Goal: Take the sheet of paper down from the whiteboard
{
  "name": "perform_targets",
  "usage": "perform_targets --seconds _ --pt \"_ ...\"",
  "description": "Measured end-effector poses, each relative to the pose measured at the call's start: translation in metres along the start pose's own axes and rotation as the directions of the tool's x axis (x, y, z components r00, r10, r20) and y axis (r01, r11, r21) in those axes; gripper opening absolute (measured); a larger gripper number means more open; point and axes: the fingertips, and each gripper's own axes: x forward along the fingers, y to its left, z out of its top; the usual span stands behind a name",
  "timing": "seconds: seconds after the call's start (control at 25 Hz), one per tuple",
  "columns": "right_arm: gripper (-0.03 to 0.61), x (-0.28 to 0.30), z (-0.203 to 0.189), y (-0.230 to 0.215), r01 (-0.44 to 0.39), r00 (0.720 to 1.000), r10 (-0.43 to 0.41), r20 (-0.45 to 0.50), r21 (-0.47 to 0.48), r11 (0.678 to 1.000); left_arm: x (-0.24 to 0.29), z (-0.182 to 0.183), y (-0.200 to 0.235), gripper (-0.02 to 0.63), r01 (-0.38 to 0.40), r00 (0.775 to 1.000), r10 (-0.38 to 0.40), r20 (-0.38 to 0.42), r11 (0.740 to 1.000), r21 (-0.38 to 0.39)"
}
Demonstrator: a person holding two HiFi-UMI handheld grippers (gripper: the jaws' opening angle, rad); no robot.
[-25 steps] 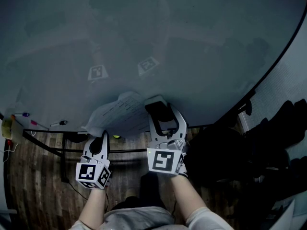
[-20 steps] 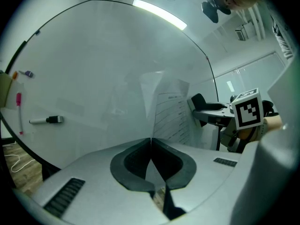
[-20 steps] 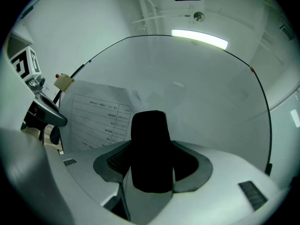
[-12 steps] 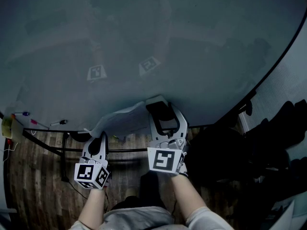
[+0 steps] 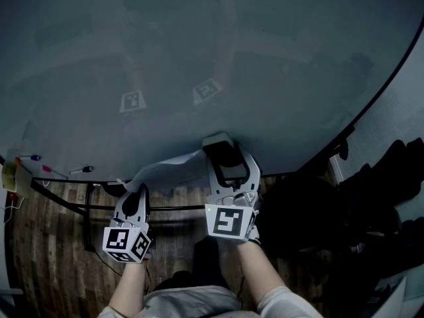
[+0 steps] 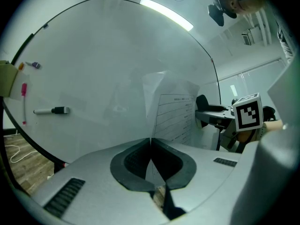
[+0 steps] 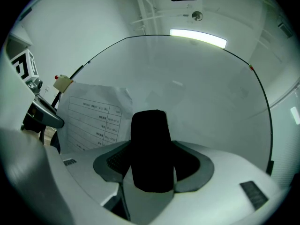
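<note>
The sheet of paper (image 5: 169, 169) is a white printed form, bowed away from the whiteboard (image 5: 212, 58) at its lower edge. My left gripper (image 5: 140, 192) is shut on the sheet's near edge. In the left gripper view the paper (image 6: 176, 114) runs on edge from between the closed jaws of that gripper (image 6: 150, 142) toward the board. My right gripper (image 5: 224, 152) stands just right of the sheet, close to the board, shut on a black block (image 5: 223, 158). In the right gripper view this block (image 7: 149, 149) fills the gap between the jaws, with the paper (image 7: 91, 118) to its left.
Marker pens (image 5: 81, 171) lie on the board's tray at the left, near a yellow item (image 5: 9, 176). The board's dark stand (image 5: 66, 201) crosses the wooden floor (image 5: 53, 257) below. Dark bulky shapes (image 5: 384, 177) fill the right side past the board's edge.
The paper's upper part has come down off the board and folded toward the left gripper, which shifted slightly. The right gripper and black block kept still.
</note>
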Motion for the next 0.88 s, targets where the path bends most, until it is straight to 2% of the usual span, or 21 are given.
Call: perform_targets --seconds 0.44,0.88 --pt "0.256 -0.006 -0.007 0.01 -0.039 0.999 0.039 -0.017 0.008 0.999 -0.005 0.006 0.013 0.015 -0.024 0.999 0.026 0.023 0.999 -0.044" --pt "0.256 -0.013 -0.008 0.01 -0.036 0.999 0.035 -0.015 -0.021 0.999 -0.002 0.005 0.016 0.015 -0.019 0.999 0.021 0.027 0.997 -0.077"
